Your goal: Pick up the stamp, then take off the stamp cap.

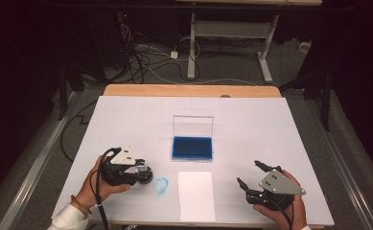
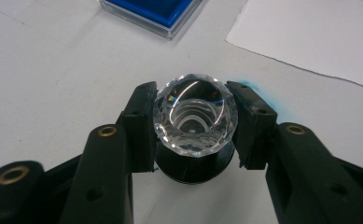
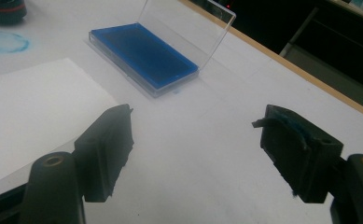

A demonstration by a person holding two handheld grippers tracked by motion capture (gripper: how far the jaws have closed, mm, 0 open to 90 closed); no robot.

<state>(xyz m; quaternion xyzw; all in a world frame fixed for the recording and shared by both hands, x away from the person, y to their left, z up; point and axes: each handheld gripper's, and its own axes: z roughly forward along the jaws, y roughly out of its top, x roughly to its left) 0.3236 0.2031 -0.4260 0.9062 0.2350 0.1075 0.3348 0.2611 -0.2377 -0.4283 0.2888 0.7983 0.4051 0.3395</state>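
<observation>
My left gripper (image 1: 145, 174) (image 2: 192, 91) is shut on a stamp (image 2: 195, 116) with a faceted clear knob and a round black base, held just above the white table at the near left. A smudged blue ink ring (image 1: 160, 185) (image 2: 258, 91) marks the table right beside it. An open ink pad (image 1: 192, 147) (image 3: 144, 53) with a blue cushion and an upright clear lid (image 1: 192, 125) sits mid-table. A white paper sheet (image 1: 196, 194) (image 3: 30, 102) lies in front of it. My right gripper (image 1: 247, 172) (image 3: 195, 116) is open at the near right, with nothing between its fingers.
A white cover (image 1: 270, 124) spans the table, with a wooden edge (image 1: 191, 90) at the back. Beyond it are a dark floor with cables (image 1: 145, 57) and a desk frame (image 1: 232, 33). Rails run along both sides of the table.
</observation>
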